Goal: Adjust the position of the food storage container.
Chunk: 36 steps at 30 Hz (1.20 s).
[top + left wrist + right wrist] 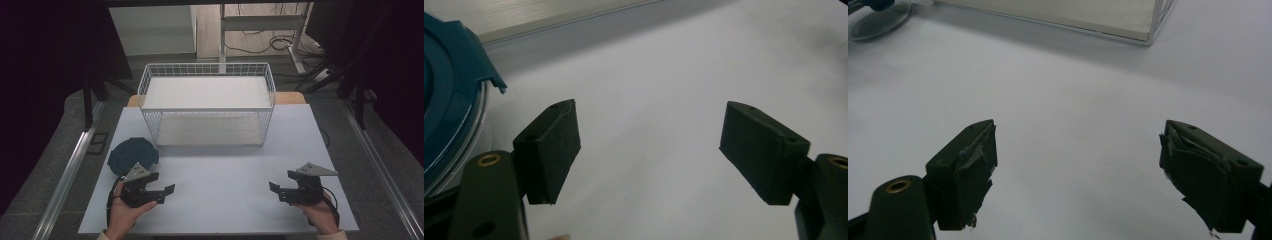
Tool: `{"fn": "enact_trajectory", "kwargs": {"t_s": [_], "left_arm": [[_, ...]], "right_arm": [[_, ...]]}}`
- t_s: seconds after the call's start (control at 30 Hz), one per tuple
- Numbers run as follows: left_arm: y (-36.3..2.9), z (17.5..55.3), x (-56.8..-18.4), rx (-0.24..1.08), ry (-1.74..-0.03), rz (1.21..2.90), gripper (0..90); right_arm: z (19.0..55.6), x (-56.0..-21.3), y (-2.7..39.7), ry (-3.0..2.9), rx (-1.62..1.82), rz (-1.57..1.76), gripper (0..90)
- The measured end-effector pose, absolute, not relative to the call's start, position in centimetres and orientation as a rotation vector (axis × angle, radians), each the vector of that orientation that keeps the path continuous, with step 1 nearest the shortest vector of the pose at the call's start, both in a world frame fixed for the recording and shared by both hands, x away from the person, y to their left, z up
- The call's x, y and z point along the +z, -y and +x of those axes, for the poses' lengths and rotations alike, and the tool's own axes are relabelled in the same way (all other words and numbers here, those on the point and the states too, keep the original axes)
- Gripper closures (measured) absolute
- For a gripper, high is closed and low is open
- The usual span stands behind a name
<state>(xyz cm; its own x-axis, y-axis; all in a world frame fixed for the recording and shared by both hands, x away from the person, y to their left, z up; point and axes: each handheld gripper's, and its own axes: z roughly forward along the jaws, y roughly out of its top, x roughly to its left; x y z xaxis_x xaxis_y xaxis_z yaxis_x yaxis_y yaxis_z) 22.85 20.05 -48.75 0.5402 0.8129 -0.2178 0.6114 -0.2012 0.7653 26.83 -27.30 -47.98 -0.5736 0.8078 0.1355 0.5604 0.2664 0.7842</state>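
On top of the flat white table [220,170], a person holds two black grippers near the front edge. The left gripper [169,192] sits in the person's left hand [125,212], and the right gripper [274,189] sits in the right hand [320,215]. Both point toward the middle of the table, and they are well apart from each other.

The left gripper's jaws are spread wide with nothing between them, just bare table. In the left gripper view, its fingertips [551,150] hang over the white top. The right gripper's jaws are spread wide too and pinch nothing. Its pads [968,175] look worn and rough.

Just beside the left gripper, on the far side of it, lies a round dark blue plastic lid [132,155] on a clear container. It rests flat near the table's left edge. No gripper touches it. In the left gripper view, the lid shows at the left, close by the jaw.

Farther back stands a white wire basket [207,102] with two shelves. Its front side is open toward the person.
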Motion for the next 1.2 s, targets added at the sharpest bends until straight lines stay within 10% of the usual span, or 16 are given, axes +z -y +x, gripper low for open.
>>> {"fn": "enact_trajectory", "kwargs": {"t_s": [1.2], "left_arm": [[-25.6,23.9,-42.3,0.381,-1.221,1.849,26.0]], "right_arm": [[27.5,-48.5,27.1,-2.279,1.181,1.253,19.8]]}}
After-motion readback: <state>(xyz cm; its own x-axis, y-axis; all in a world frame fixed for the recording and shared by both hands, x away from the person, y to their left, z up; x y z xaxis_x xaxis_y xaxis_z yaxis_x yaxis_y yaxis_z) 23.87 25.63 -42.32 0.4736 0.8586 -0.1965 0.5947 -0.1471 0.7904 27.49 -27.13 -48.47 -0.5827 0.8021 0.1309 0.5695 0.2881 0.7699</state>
